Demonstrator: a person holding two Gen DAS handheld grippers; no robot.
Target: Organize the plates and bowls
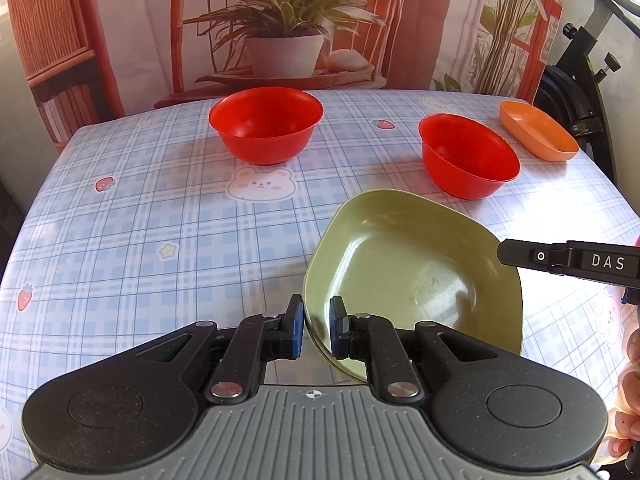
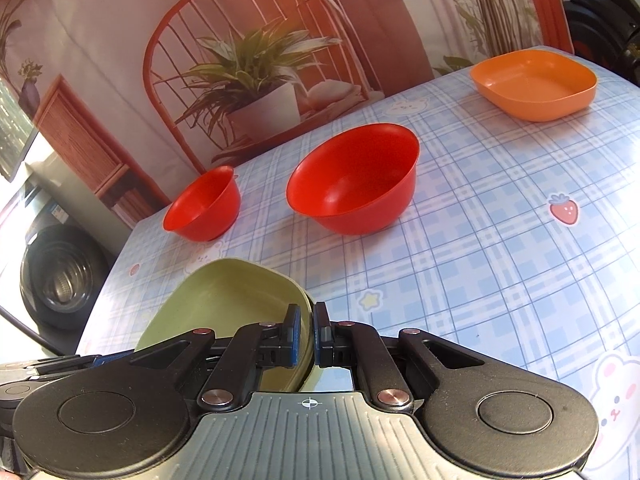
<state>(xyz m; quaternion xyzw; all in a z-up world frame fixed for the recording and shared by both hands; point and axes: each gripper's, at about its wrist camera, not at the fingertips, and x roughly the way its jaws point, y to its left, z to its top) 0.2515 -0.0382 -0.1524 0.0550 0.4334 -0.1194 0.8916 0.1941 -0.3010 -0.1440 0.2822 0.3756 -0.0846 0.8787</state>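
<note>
A green square plate [image 1: 408,276] is tilted above the checked tablecloth. My left gripper [image 1: 318,330] straddles its near left rim; a small gap shows on both sides of the rim. My right gripper [image 2: 307,334] is shut on the plate's right rim [image 2: 240,300], and its finger shows in the left wrist view [image 1: 520,258]. Two red bowls [image 1: 266,124] [image 1: 468,156] stand upright farther back; they also show in the right wrist view [image 2: 354,180] [image 2: 204,206]. An orange square plate [image 1: 538,130] [image 2: 534,84] lies at the far right corner.
The table [image 1: 160,220] has a blue checked cloth with cartoon prints. A printed backdrop with a plant hangs behind it [image 1: 280,20]. Black equipment stands off the far right edge [image 1: 576,80]. A washing machine drum [image 2: 60,280] sits off the left.
</note>
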